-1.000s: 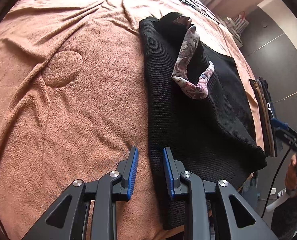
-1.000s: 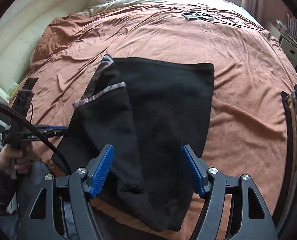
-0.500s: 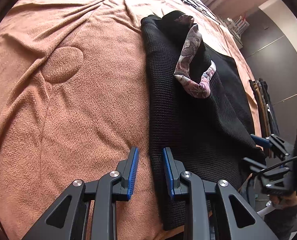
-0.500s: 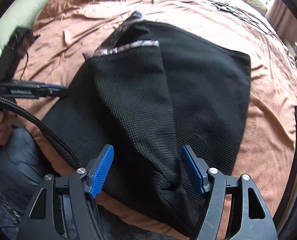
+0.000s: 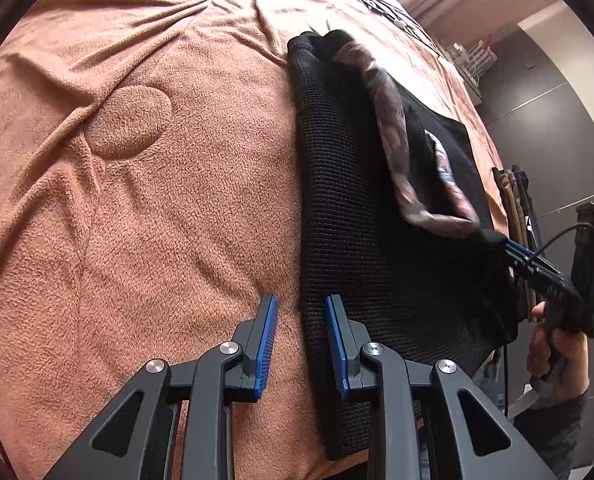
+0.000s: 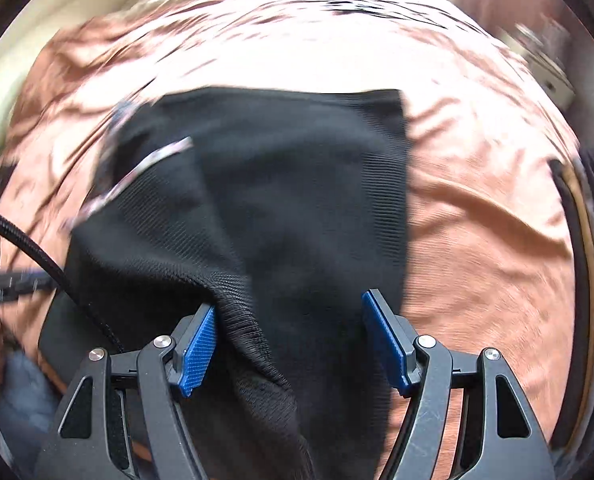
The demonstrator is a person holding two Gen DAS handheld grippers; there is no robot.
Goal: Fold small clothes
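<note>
Your left wrist view is sharp and evenly daylit, with soft shadows in the folds of the brown bedspread point(image 5: 145, 208) and only the patterned trim point(image 5: 393, 128) slightly smeared. Your right wrist view is motion-blurred, and the far bedspread point(image 6: 297, 40) is blown out to white glare. Both fisheye pictures bend strongly and go black at the corners.

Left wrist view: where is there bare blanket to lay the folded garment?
The brown blanket is bare left of the black garment, around the oval patch. In the right wrist view, a bare strip runs between the garment and the stacked clothes. Crowded: far edge, where cables lie.
</note>
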